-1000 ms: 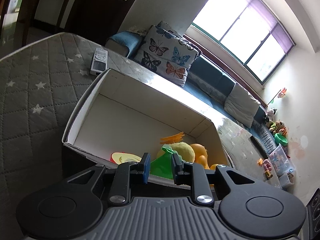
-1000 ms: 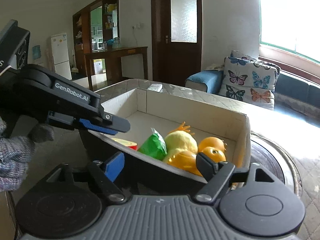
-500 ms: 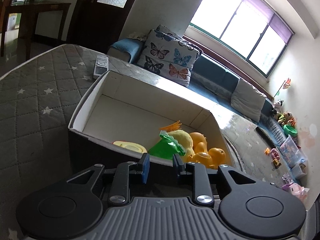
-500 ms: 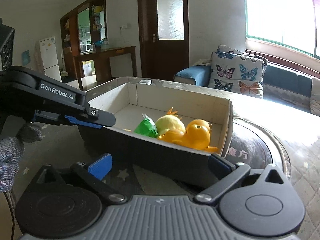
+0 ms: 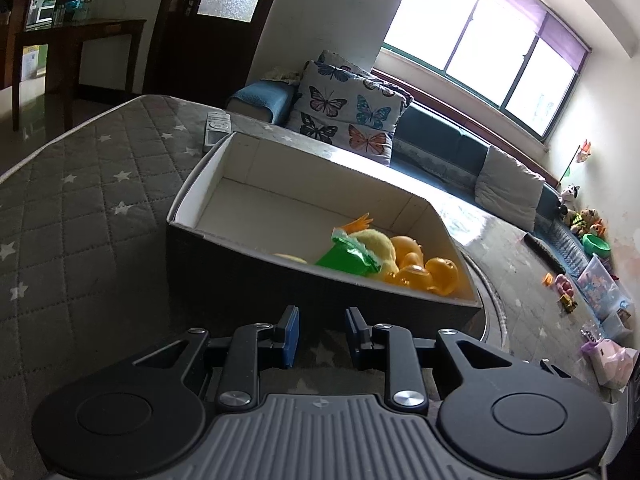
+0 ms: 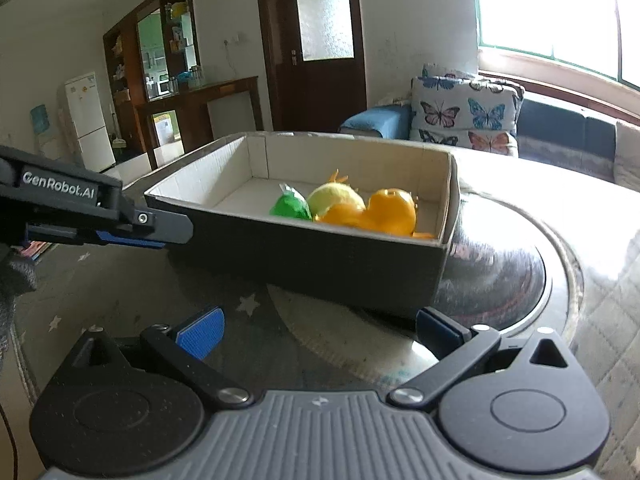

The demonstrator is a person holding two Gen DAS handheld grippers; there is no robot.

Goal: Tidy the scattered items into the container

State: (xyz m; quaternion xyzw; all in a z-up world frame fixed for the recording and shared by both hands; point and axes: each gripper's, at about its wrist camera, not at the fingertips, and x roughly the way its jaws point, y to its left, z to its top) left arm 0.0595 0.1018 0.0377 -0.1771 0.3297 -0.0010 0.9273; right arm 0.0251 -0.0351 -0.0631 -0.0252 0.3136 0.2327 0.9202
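Gaping wide, the right tool (image 6: 318, 330) grips nothing; the left tool (image 5: 322, 336) shows a narrow empty gap. Beyond both, a dark rectangular cardboard box (image 6: 340, 264) on the quilted counter (image 5: 80, 216) holds a crinkly green packet (image 5: 344, 257), plush yellow toy (image 6: 338, 199) and glossy orange ducks (image 6: 390, 212).

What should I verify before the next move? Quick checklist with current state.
1. Left gripper empty: ok, narrow gap between its pads, nothing in it.
2. Right gripper empty: ok, wide open, nothing between its fingers.
3. Both grippers outside the box: ok, each is short of its near wall.
4. Items inside the box: ok, green packet, yellow plush and orange toys sit at one end.
5. Remote put away: not ok, it lies on the quilted cover beside the box's far corner.
6. Other strays on the table: cannot tell, the box hides part of it.
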